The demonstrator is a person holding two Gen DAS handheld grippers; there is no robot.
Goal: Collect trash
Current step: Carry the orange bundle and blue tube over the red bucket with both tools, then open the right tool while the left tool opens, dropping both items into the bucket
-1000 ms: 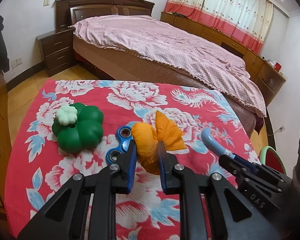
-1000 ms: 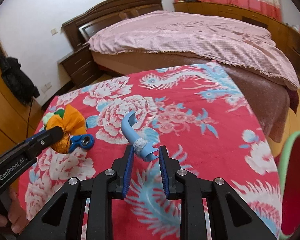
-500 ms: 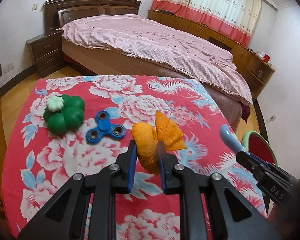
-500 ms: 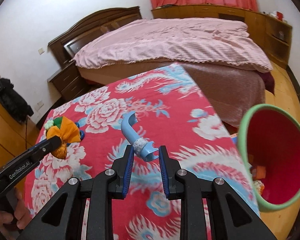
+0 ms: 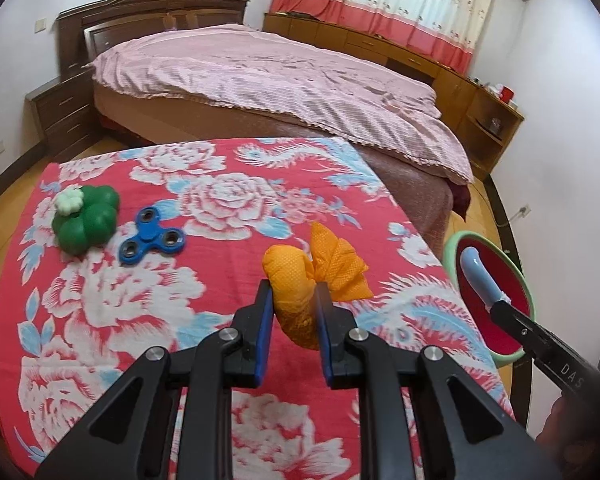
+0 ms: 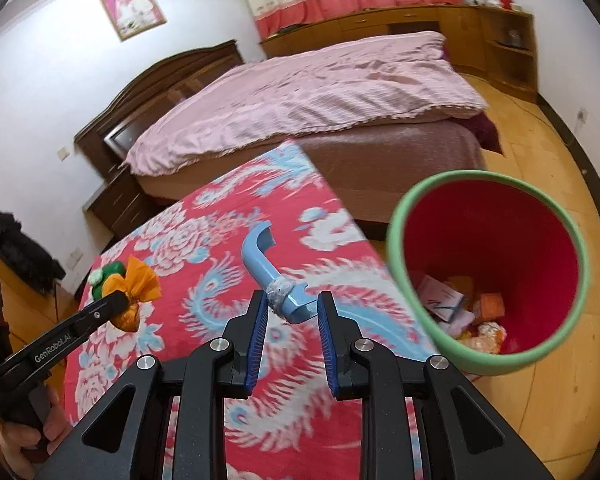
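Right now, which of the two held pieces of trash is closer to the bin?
The curved blue plastic handle in the right gripper, beside the green-rimmed red bin; the orange wrapper trails.

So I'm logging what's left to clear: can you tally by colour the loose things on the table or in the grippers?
Orange: 1, tied bag in the left gripper
Blue: 2, fidget spinner; plastic handle in the right gripper
Green: 1, clover toy
Total: 4
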